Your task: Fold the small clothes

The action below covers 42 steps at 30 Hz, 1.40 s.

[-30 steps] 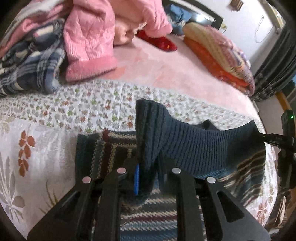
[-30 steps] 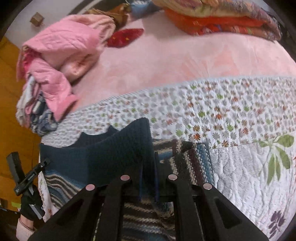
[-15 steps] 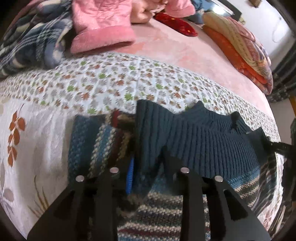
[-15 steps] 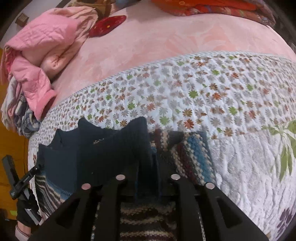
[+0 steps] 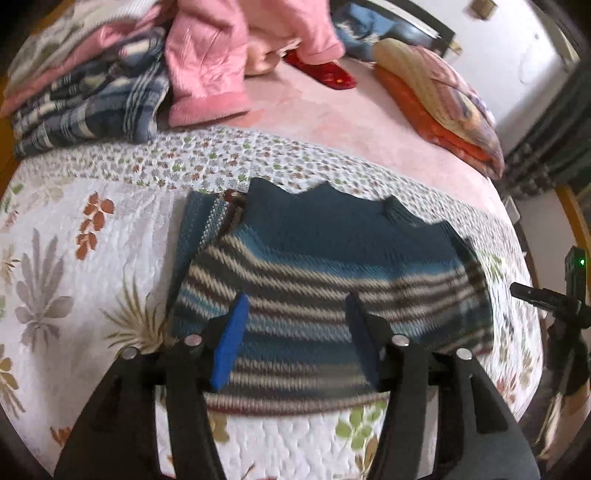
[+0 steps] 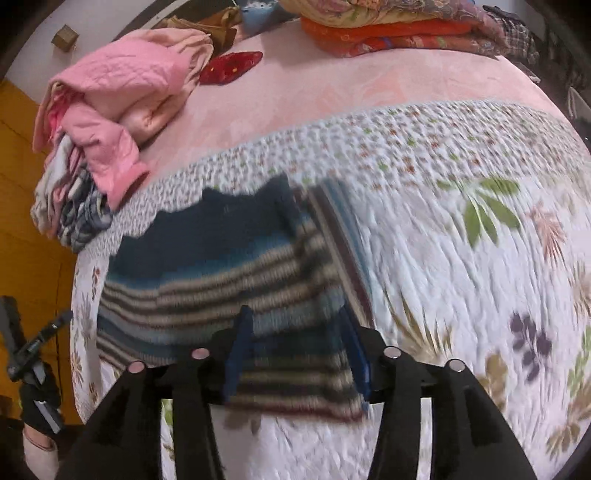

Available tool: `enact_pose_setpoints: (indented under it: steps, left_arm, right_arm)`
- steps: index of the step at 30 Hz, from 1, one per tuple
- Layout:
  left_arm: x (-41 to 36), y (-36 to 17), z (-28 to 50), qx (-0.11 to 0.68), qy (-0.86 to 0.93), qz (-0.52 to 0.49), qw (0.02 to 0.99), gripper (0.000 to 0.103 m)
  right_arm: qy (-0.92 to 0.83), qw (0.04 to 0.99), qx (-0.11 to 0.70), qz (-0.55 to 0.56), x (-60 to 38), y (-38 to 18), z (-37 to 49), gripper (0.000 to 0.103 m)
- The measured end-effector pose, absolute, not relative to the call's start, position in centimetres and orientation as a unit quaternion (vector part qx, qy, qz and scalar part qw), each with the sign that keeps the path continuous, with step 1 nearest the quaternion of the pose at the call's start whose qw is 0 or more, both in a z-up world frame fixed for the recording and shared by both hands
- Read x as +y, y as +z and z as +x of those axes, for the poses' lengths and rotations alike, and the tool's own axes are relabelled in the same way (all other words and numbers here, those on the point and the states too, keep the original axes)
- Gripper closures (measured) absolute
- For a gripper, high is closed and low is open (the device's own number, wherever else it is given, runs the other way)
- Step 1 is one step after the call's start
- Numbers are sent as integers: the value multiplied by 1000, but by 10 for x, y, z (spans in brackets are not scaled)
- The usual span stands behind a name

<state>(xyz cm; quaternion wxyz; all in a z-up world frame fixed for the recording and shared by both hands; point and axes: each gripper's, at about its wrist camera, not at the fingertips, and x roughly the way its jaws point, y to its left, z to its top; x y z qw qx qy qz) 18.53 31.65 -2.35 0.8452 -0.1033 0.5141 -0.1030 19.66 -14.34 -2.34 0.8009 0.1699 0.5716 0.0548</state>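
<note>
A: How are the tools standing?

B: I am seeing the left tool (image 5: 293, 325) spread wide, its blue pads (image 5: 229, 339) hanging over the near half of the striped sweater (image 5: 325, 280) with nothing between them; the right tool (image 6: 295, 345) is likewise gaping wide and holding nothing, hovering over the sweater's (image 6: 221, 280) near hem; whether either is brushing the knit, I cannot tell.

A: And where is the sweater lying?

B: It is lying flat on the floral quilt (image 5: 92, 258) near the bed's near edge; its dark ribbed band is pointing toward the far side, reaching the quilt's small-flowered border; one striped part is sticking out from under the folded body at the left in the left wrist view, and at the right in the right wrist view.

A: Anything else on the bed?

B: A pink padded jacket (image 5: 210, 66) is sitting on a heap with a blue plaid cloth (image 5: 96, 107) toward the far left corner, on the pink bedsheet (image 5: 332, 122); a small red item (image 5: 325, 74) is lying beyond it; folded orange blankets (image 6: 391, 33) are stacked along the far edge; the right wrist view is blurring, so finer detail is escaping me.
</note>
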Motion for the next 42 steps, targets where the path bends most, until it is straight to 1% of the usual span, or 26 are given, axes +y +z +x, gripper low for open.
enact_pose_setpoints:
  steps: [3, 6, 11, 12, 14, 16, 19, 23, 29, 33, 36, 38, 39, 40, 41, 42]
  left_arm:
    - [312, -30, 174, 520, -107, -115, 840, 42]
    - [309, -51, 173, 539, -102, -130, 826, 42]
    - [305, -80, 175, 557, -94, -92, 820, 42]
    - [306, -88, 176, 561, -90, -92, 818, 42]
    - [308, -100, 177, 571, -86, -92, 811, 42]
    - [308, -110, 178, 580, -83, -87, 806, 42]
    - [306, -121, 179, 591, -81, -70, 800, 42]
    - [309, -131, 179, 596, -76, -67, 797, 42]
    - [308, -133, 179, 596, -75, -65, 797, 42]
    - [307, -133, 179, 597, -73, -70, 796, 41]
    - [308, -129, 180, 592, -74, -78, 799, 41]
    - [310, -123, 183, 583, -79, -88, 804, 41]
    - [309, -118, 184, 576, -81, -93, 808, 41]
    - [309, -114, 185, 569, -84, -98, 812, 41]
    - [309, -108, 186, 559, -88, -106, 818, 40]
    - [308, -104, 187, 551, -90, -115, 822, 39]
  right_arm:
    - [58, 787, 582, 195, -145, -35, 177, 53]
    - [43, 779, 601, 176, -143, -51, 166, 53]
    - [26, 764, 625, 157, -142, -81, 165, 54]
    - [27, 758, 630, 168, -145, -87, 165, 57]
    - [36, 749, 636, 184, -147, -94, 165, 81]
    - [44, 747, 635, 192, -149, -94, 164, 87]
    - [64, 749, 625, 210, -155, -82, 165, 90]
    - [57, 748, 633, 194, -159, -76, 165, 91]
    - [31, 721, 677, 142, -155, -104, 165, 91]
    - [26, 719, 682, 129, -152, -109, 168, 91]
    - [29, 720, 681, 132, -152, -110, 171, 88]
    - [34, 725, 672, 144, -154, -105, 173, 77]
    - [36, 730, 666, 151, -156, -100, 173, 75]
    - [39, 737, 657, 156, -159, -94, 172, 71]
    - [42, 745, 646, 163, -163, -88, 172, 61]
    - [43, 753, 633, 173, -166, -81, 173, 56]
